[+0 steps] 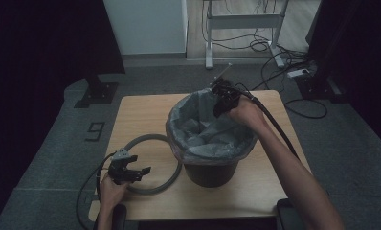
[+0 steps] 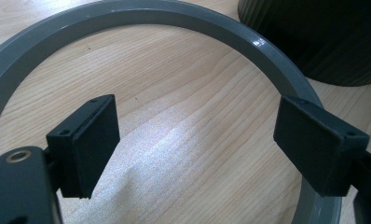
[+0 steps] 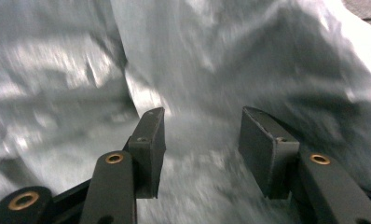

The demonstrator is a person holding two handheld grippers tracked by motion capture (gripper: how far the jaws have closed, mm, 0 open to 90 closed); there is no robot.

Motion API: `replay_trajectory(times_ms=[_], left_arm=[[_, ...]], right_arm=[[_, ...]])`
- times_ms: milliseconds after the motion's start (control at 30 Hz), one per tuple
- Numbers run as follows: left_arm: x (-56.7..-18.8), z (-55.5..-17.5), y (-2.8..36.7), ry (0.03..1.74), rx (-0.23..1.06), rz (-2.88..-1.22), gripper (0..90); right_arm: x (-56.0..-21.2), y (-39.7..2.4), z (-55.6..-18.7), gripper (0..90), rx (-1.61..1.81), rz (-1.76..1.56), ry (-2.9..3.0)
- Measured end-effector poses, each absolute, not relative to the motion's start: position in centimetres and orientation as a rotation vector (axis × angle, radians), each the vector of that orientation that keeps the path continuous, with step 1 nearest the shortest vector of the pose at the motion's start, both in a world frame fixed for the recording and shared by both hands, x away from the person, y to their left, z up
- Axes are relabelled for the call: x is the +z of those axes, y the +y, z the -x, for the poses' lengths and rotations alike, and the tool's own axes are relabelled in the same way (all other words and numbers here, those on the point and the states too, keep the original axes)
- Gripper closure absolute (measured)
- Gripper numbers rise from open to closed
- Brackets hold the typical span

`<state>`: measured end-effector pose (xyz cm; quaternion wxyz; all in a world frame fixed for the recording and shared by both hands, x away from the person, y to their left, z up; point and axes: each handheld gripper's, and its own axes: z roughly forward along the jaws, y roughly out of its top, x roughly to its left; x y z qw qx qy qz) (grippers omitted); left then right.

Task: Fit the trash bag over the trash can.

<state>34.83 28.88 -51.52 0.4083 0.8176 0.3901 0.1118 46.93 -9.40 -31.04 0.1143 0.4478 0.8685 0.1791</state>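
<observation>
While lowering open right gripper (image 1: 221,98) jaws onto bin liner (image 1: 198,132) inside bin (image 1: 210,170) at desk (image 1: 145,110) centre, risk tearing film. Left gripper (image 1: 131,171), jaws open and empty, beside grey ring (image 2: 183,18): avoid knocking.

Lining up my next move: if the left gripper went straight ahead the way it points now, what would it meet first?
Most likely the grey ring: the left gripper has open jaws over bare table inside the ring, whose far arc crosses ahead. The black bin stands beyond to the right. Depth is uncertain.
</observation>
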Motion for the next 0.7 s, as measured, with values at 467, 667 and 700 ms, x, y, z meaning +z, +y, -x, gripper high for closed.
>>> replay_trajectory(times_ms=[467,667,700], left_arm=[[-51.6,-34.8,29.0,0.989,0.287,-2.068,14.4],[-51.9,-34.9,28.7,1.003,0.279,-2.083,14.0],[-52.0,-35.0,28.7,1.007,0.272,-2.082,13.3]], right_arm=[[-35.3,-7.6,-47.2,41.2,0.522,-1.214,2.584],[-32.6,-8.4,-45.8,33.2,0.695,-1.088,2.592],[-32.2,-8.6,-45.5,30.8,0.710,-1.059,2.599]])
